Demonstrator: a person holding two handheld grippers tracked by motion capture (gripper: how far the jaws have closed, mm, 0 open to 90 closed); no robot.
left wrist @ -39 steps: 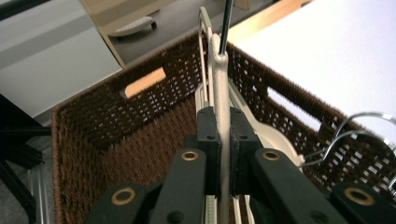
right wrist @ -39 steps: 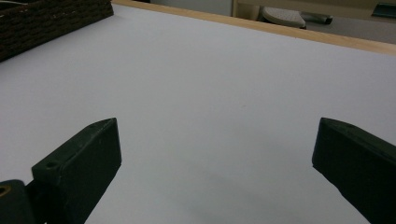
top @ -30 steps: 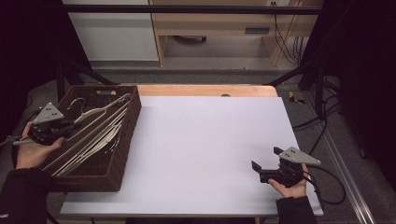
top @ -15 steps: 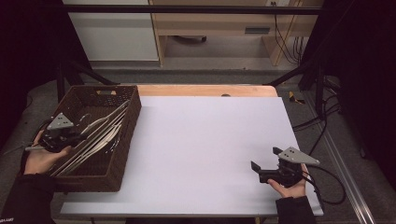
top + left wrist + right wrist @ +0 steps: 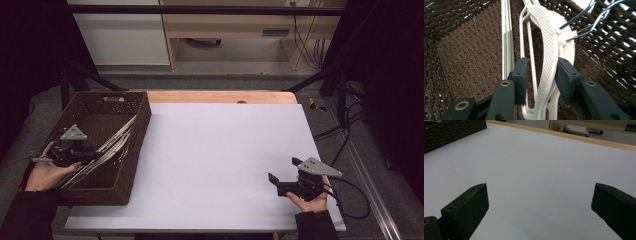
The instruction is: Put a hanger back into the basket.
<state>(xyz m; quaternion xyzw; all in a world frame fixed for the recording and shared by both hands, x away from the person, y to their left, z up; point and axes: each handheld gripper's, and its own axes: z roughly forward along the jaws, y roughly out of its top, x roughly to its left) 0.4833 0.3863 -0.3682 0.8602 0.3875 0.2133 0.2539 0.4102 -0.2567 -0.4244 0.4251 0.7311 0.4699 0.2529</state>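
A dark woven basket (image 5: pixel 142 125) at the table's left holds several white hangers (image 5: pixel 112 145) with thin metal hooks (image 5: pixel 584 22). My left gripper (image 5: pixel 92 155) is down inside the basket (image 5: pixel 469 50). Its jaws have just been opening and now stand apart around a textured white hanger (image 5: pixel 547 45). A gap shows at the left pad, and the right pad is close beside the hanger. My right gripper (image 5: pixel 274 181) rests low over the white table top (image 5: pixel 215 150) at the near right. It is open wide (image 5: pixel 540 205), with nothing between its jaws.
A wooden strip (image 5: pixel 220 96) runs along the table's far edge. Beyond it stand a cabinet and shelving. Cables hang at the right side (image 5: pixel 345 125). The basket's wall (image 5: pixel 451 132) is at the far left in the right gripper view.
My left hand has sunk lower into the basket, toward the hangers, and its jaws have parted. The right hand has kept still.
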